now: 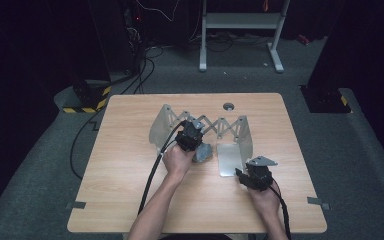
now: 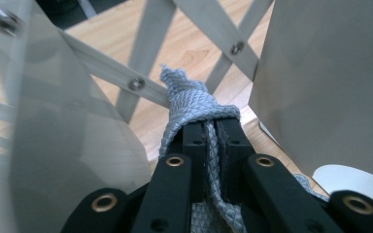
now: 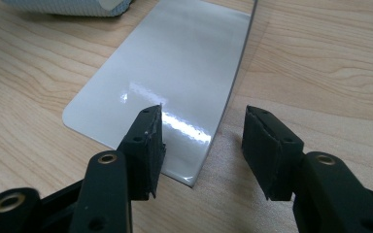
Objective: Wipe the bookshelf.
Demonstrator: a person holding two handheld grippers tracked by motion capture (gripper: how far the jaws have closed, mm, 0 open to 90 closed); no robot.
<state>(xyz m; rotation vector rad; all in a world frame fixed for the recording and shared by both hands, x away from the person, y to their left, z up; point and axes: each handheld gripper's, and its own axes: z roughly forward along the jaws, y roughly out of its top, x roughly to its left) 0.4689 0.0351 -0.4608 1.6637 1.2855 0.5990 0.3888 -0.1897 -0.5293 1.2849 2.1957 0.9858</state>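
A metal expanding rack (image 1: 219, 125) stands mid-table, a scissor lattice joining two bent end plates. My left gripper (image 1: 190, 136) sits between the plates, shut on a grey woven cloth (image 1: 203, 153). In the left gripper view the cloth (image 2: 194, 97) wraps over the shut gripper (image 2: 212, 128), with the lattice (image 2: 136, 83) just ahead and plates on both sides. My right gripper (image 1: 241, 174) is open at the front corner of the right plate's flat foot (image 1: 229, 160). In the right gripper view the gripper (image 3: 201, 141) straddles that corner of the plate (image 3: 175, 73) without touching it.
A round grey grommet (image 1: 228, 106) is set into the table near its far edge. Tape tabs mark the near corners (image 1: 75, 204) (image 1: 318, 202). Black cables trail from both grippers toward the person. A white stand (image 1: 240, 20) is on the floor beyond the table.
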